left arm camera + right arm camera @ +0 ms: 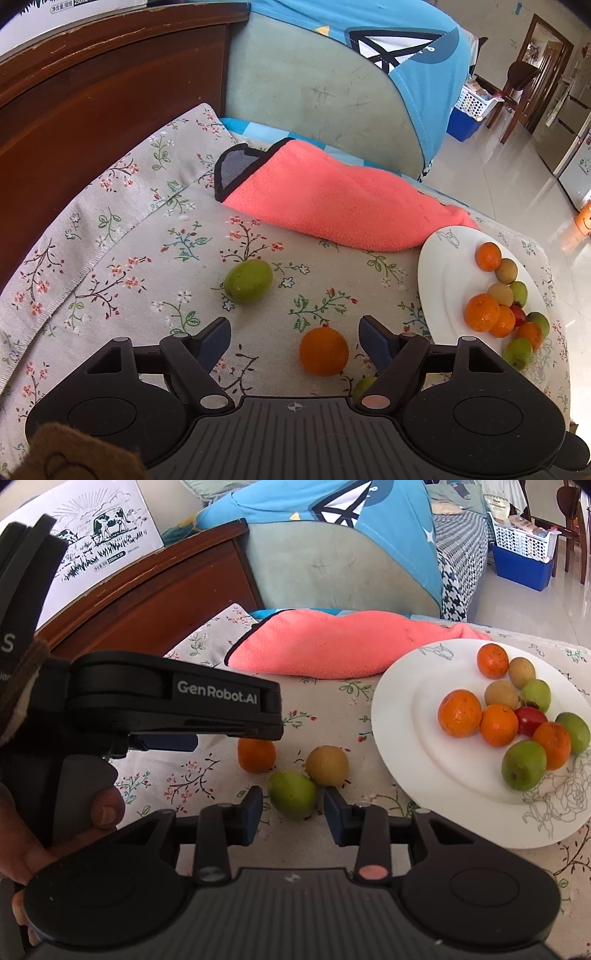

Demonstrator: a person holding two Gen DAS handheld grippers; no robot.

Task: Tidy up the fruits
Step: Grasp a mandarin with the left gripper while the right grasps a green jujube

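- The right gripper [293, 814] sits nearest in its own view, jaws narrowly parted around a green fruit [292, 794] on the floral cloth [192, 775]. I cannot tell whether the pads are pressing on it yet.
- That fruit looks small, firm and smooth-skinned, so it is likely light but apt to roll. Best taken across its widest middle.
- Touching it at one o'clock lies a tan fruit [327, 765], and at eleven o'clock an orange [256, 755].
- The left gripper [293, 341] hangs wide open and empty over that same orange, whose dimpled peel should grip well.
- A second green fruit [249, 281] lies at eleven o'clock from the left gripper.
- The white plate [399, 716], at two o'clock, already holds a cluster of fruit.
- Farthest back lies a pink towel [332, 646].
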